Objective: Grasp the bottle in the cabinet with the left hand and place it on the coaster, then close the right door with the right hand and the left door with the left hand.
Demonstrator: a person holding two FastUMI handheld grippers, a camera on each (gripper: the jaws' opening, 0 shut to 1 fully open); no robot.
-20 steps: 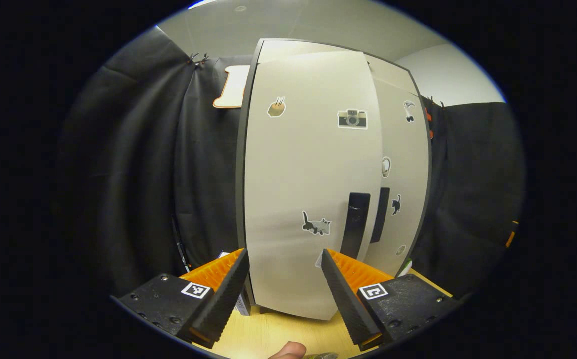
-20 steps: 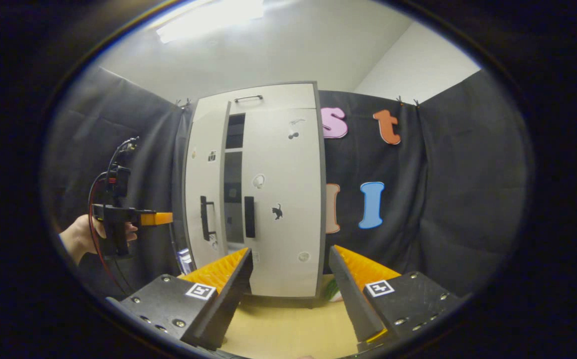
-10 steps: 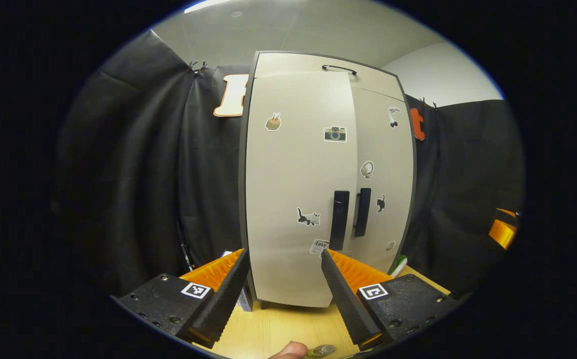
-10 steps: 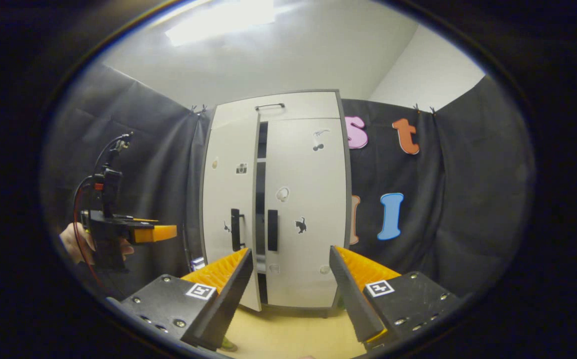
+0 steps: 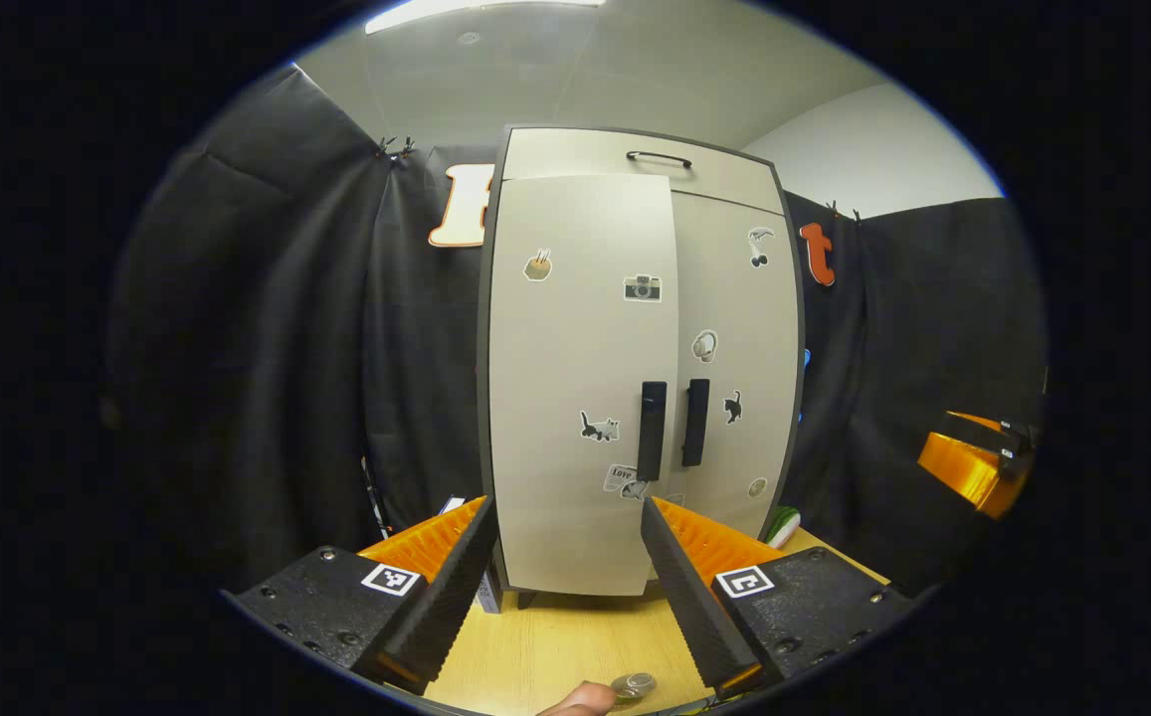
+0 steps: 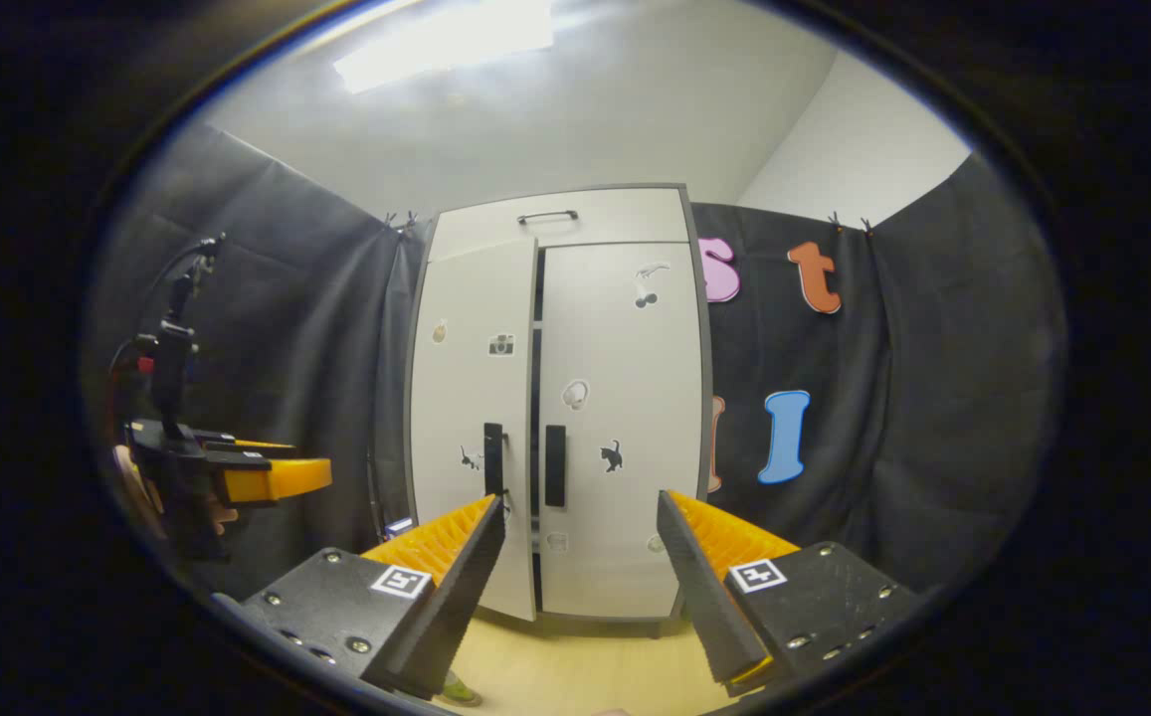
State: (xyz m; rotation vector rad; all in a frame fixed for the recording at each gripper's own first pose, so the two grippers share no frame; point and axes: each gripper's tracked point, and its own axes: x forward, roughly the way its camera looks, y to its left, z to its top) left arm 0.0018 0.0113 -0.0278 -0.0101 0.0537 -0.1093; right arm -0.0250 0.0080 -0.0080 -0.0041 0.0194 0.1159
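The pale cabinet stands ahead on the wooden table. Its left door and right door look flush in the left gripper view. In the right gripper view a narrow dark gap shows between the left door and the right door. My left gripper is open and holds nothing, a short way back from the left door. My right gripper is open too, farther back. A small round bottle top shows at the bottom edge, beside a fingertip.
Black cloth walls close in both sides of the cabinet. A green and white object lies at the cabinet's right foot. The left gripper, held by a hand, shows at the left of the right gripper view. The right gripper shows at the right edge of the left gripper view.
The left door has swung in from well ajar to almost flush with the right door. Both grippers have drawn back from the cabinet, still open.
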